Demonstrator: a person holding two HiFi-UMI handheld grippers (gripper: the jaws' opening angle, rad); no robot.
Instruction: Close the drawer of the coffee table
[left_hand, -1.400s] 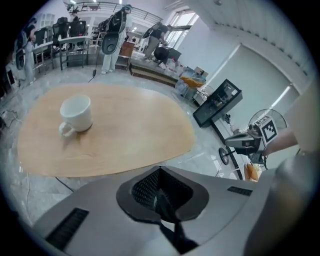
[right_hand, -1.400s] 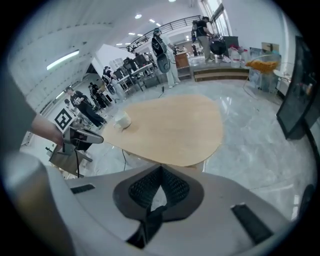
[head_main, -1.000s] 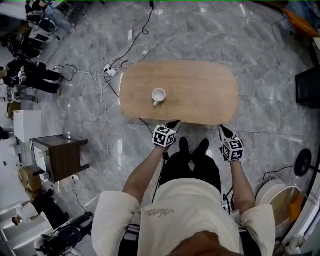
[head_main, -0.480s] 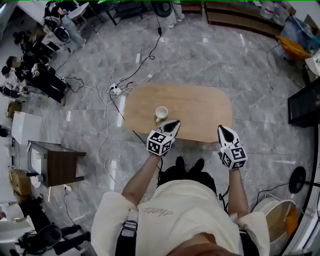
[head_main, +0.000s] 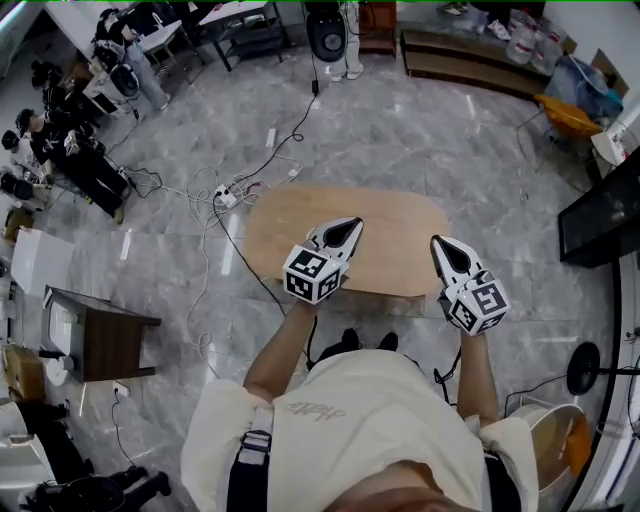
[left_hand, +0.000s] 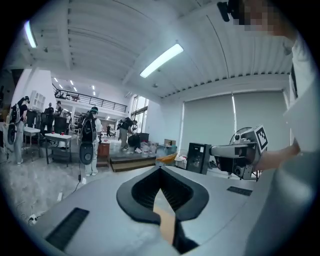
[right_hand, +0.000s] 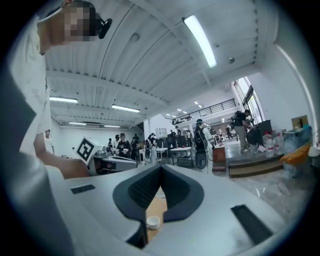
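The coffee table is a low oval with a light wood top, standing on the marble floor in front of my feet. No drawer shows from above; the near edge looks flush. My left gripper is held high over the table's left part, jaws shut with nothing in them, and it hides the white cup in the head view. My right gripper hovers over the table's near right edge, also shut and empty. In the right gripper view the cup and wood top show below the jaws of the right gripper. The left gripper points level into the room.
Cables and a power strip lie on the floor left of the table. A dark side cabinet stands at the left. People work at the back left. A black screen and a round stand base are at the right.
Both grippers have risen toward the camera and now sit over the table's near part. The view has pulled up and back. The cup has gone behind the left gripper.
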